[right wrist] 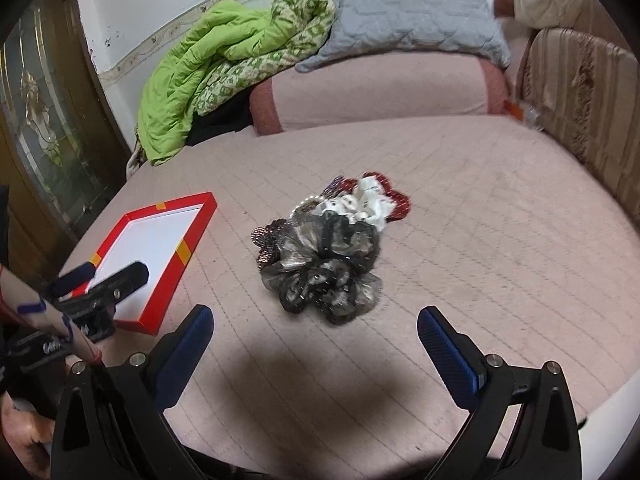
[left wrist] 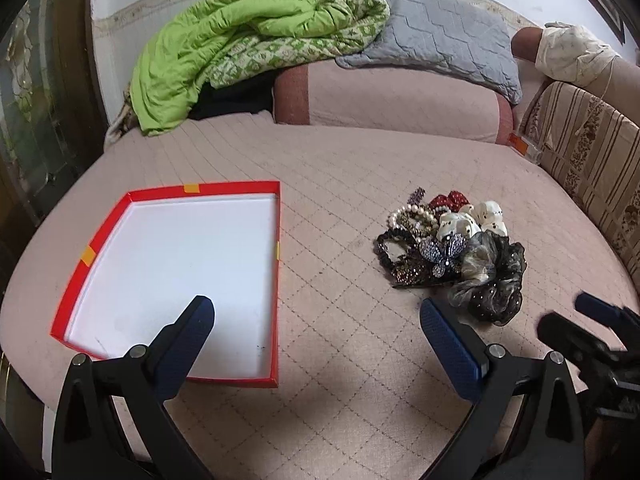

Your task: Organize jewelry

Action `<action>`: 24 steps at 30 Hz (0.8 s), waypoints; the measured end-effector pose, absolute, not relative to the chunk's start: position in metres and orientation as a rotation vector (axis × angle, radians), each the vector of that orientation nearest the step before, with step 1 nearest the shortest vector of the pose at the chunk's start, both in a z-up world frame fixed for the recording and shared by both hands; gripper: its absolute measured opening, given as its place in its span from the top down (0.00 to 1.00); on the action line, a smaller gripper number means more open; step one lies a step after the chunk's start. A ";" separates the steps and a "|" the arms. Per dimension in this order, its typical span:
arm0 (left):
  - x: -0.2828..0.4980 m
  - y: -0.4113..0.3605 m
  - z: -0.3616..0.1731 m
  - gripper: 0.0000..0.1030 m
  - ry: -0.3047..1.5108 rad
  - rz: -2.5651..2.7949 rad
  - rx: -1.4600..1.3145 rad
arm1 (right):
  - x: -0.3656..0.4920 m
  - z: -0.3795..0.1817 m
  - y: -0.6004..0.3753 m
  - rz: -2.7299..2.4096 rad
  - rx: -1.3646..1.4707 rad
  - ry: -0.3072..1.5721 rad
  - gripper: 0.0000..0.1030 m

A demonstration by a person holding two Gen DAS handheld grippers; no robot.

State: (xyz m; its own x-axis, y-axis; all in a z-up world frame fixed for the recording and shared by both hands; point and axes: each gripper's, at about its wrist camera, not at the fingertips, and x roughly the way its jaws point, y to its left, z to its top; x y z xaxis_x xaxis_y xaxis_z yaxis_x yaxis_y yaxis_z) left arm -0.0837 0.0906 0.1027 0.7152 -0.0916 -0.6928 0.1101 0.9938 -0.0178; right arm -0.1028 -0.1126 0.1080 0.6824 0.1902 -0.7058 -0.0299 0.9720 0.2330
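A pile of jewelry and hair accessories [left wrist: 452,248] lies on the pink quilted bed: pearl bracelets [left wrist: 412,216], a beaded butterfly clip [left wrist: 444,252], a black sheer scrunchie [left wrist: 496,280], white and red pieces. It also shows in the right wrist view [right wrist: 328,248]. A shallow red box with a white inside [left wrist: 176,268] lies left of the pile; its rim shows in the right wrist view [right wrist: 188,248]. My left gripper [left wrist: 316,320] is open and empty, above the bed between box and pile. My right gripper [right wrist: 316,328] is open and empty, just in front of the pile.
A green quilt [left wrist: 224,40], a grey pillow [left wrist: 436,32] and a pink bolster [left wrist: 392,96] lie at the bed's far end. A striped padded headboard [left wrist: 592,148] runs along the right. A wooden door with glass [right wrist: 36,120] stands at the left.
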 end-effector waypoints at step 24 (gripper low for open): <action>-0.069 0.084 0.083 0.01 0.825 -0.191 0.025 | -0.033 0.058 -0.132 0.145 0.295 0.959 0.72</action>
State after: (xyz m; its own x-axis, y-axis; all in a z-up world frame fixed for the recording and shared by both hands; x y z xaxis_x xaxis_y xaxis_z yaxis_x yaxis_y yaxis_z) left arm -0.0687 0.0841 0.0832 0.6624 -0.1590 -0.7321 0.1788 0.9825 -0.0516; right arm -0.0329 -0.1316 0.0578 0.5686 0.2508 -0.7834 0.0087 0.9505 0.3106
